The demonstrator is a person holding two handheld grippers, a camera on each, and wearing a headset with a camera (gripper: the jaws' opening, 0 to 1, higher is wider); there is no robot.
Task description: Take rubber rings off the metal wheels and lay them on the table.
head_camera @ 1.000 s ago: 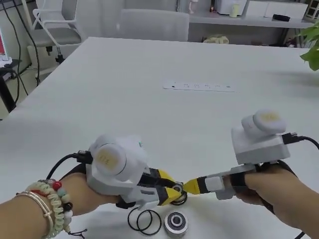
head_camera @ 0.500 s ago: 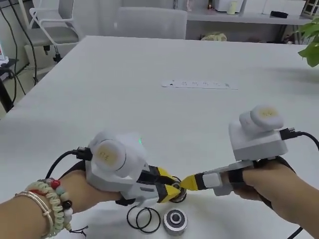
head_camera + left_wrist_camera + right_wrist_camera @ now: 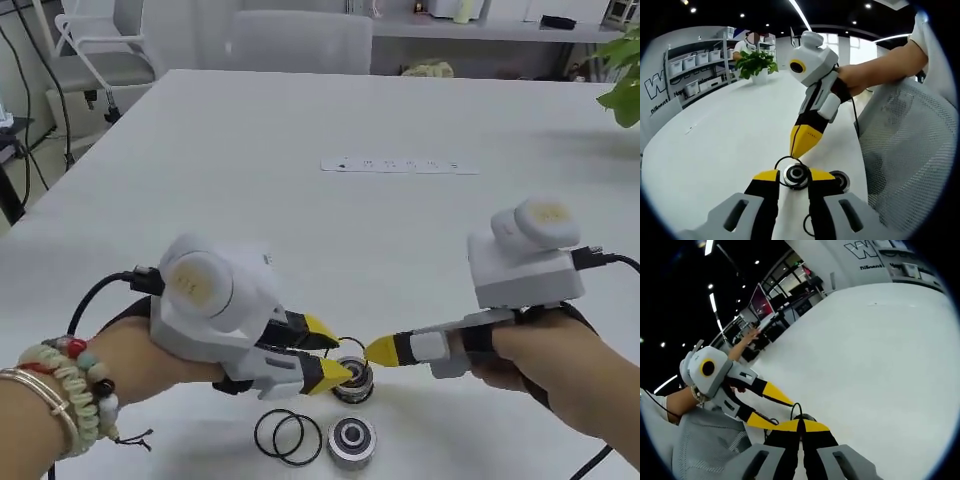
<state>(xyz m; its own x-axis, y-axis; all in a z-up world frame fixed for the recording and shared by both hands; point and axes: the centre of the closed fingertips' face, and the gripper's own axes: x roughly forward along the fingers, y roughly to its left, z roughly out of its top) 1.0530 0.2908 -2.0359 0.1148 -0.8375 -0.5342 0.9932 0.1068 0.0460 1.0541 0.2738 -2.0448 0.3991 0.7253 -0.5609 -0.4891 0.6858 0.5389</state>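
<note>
Your left gripper [image 3: 340,353] has its jaws part open and pressed onto a wheel [image 3: 355,383], one yellow tip on each side of it. The left gripper view shows that wheel [image 3: 796,175] seated squarely between the tips, its bearing face toward the camera.

Your right gripper [image 3: 372,350] comes in from the other side, jaws closed tight together, with its point just beside the wheel. A thin black ring [image 3: 348,343] arcs from that point over the wheel's top. In the left gripper view the ring [image 3: 781,161] loops out from the wheel toward the closed yellow tip – it looks pinched there, half off the wheel. In the right gripper view the ring [image 3: 792,409] rises as a fine dark line just ahead of the shut tips.

The held wheel sits low, at or just above the table [image 3: 300,200]; contact can't be judged. Nearer you on the table lies a second wheel [image 3: 351,440], flat and bare. Just to its left lie two loose rings [image 3: 288,437] – overlapping each other. Well beyond, a power strip [image 3: 398,166] rests on the table.
</note>
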